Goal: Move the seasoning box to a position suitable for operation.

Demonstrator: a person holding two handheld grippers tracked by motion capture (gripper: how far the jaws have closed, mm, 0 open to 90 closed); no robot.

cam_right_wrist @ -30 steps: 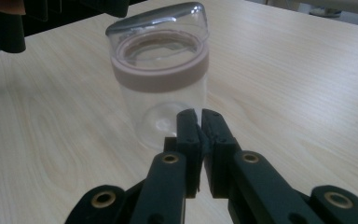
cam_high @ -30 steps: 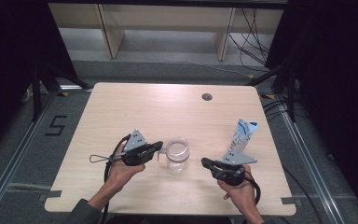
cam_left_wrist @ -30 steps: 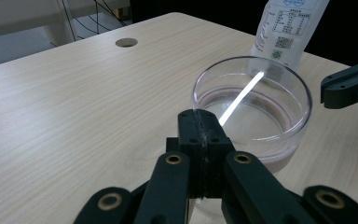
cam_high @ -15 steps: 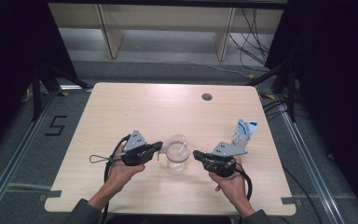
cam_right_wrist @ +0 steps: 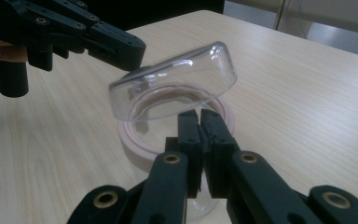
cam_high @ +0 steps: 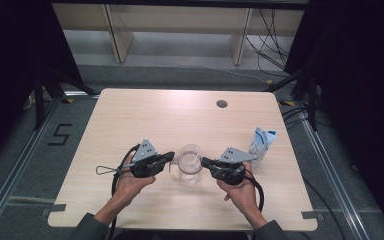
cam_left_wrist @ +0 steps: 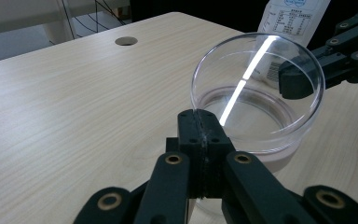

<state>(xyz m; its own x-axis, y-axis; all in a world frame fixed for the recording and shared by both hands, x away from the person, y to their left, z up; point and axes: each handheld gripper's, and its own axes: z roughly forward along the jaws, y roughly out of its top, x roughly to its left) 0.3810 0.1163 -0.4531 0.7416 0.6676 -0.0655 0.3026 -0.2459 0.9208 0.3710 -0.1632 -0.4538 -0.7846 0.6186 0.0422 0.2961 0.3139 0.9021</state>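
The clear jar [cam_high: 190, 162] stands at the front centre of the worktop [cam_high: 130, 120] between the left gripper [cam_high: 171, 159] and right gripper [cam_high: 204, 161], whose fingers are together against its rim; light, rigid, probably slippery, best gripped across the wall.

Black hand-held gripper [cam_left_wrist: 200, 135] jaws, brass-ringed pivots; grey three-cornered plates; black trailing cables.

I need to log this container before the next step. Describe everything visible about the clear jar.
The clear jar is a round, open-topped vessel of see-through plastic or glass with a pale pinkish band near its base. It appears tilted, between the left gripper and right gripper, whose shut jaws both reach its rim near the table's front middle.
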